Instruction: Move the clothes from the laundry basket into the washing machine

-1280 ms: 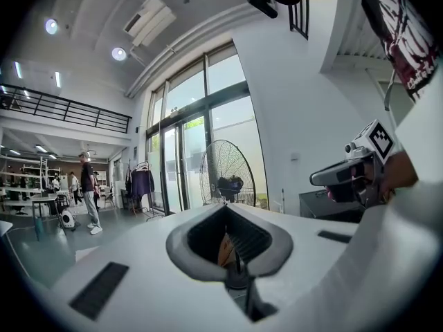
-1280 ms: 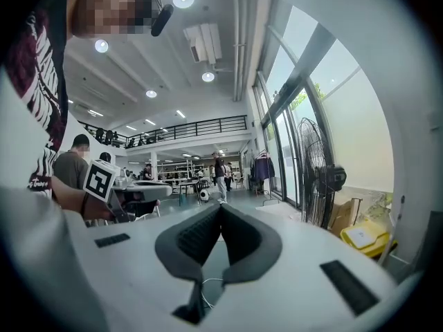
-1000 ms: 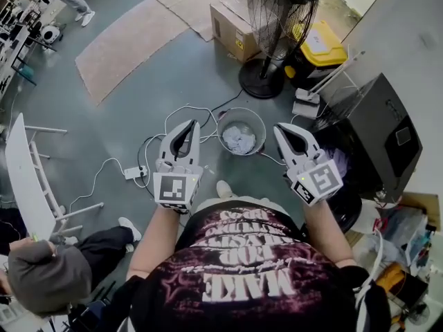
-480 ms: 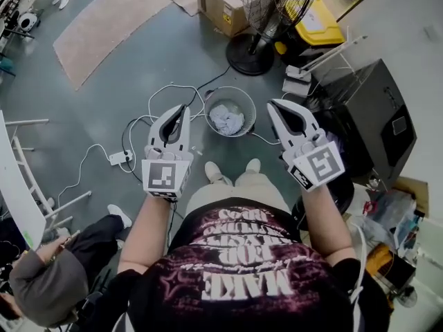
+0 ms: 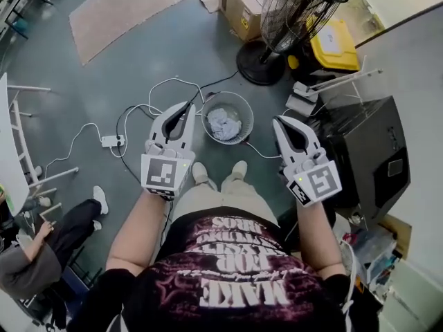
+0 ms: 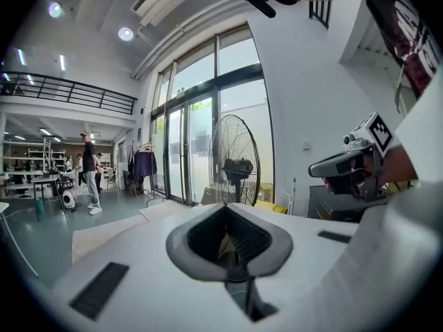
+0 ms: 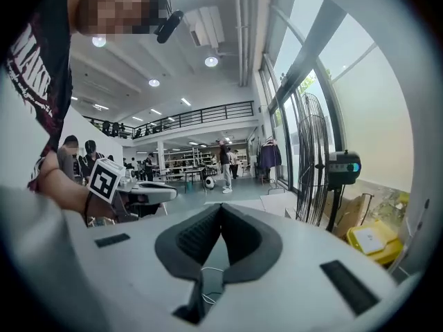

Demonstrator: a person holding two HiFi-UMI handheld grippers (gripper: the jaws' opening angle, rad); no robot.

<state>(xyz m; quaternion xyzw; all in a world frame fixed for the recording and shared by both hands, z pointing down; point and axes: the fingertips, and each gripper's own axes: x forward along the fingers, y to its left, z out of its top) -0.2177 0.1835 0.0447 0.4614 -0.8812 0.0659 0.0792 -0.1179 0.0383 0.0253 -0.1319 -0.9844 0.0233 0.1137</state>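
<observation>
Left gripper (image 5: pixel 187 107) was clenched, its white plastic jaws tip to tip with nothing in them. Its own view showed ribbed dark pads around an empty diamond-shaped gap. Right gripper (image 5: pixel 283 122) was likewise clamped together and empty. Each carried a cube with black-and-white square markers at the back.

Clothes (image 5: pixel 223 124) were pale crumpled fabric lying inside the laundry basket (image 5: pixel 203 118). The basket was round and grey, its wall looking like mesh. It stood on the smooth grey-green floor (image 5: pixel 138 61) between the two gripper tips, just ahead of the person's pale shoes (image 5: pixel 201 174).

A dark boxy machine (image 5: pixel 370 151) stood right of the right gripper, apart from the basket. Beyond the basket was a standing fan (image 5: pixel 297 5) with a round wire cage and a round black base. A yellow-lidded bin (image 5: pixel 331 41) and a cardboard box (image 5: pixel 239 9) sat near it. A thin white cable (image 5: pixel 149 92) looped over the floor by a white power strip (image 5: pixel 111 141).

Only the head view showed the basket and the clothes. The gripper views gave the room instead: tall glass doors (image 6: pixel 187 151), a railed mezzanine (image 6: pixel 69 88), round ceiling lights and a standing person (image 6: pixel 88 175) far off. The left gripper view also caught the right gripper side-on, and the right gripper view caught the left one.
</observation>
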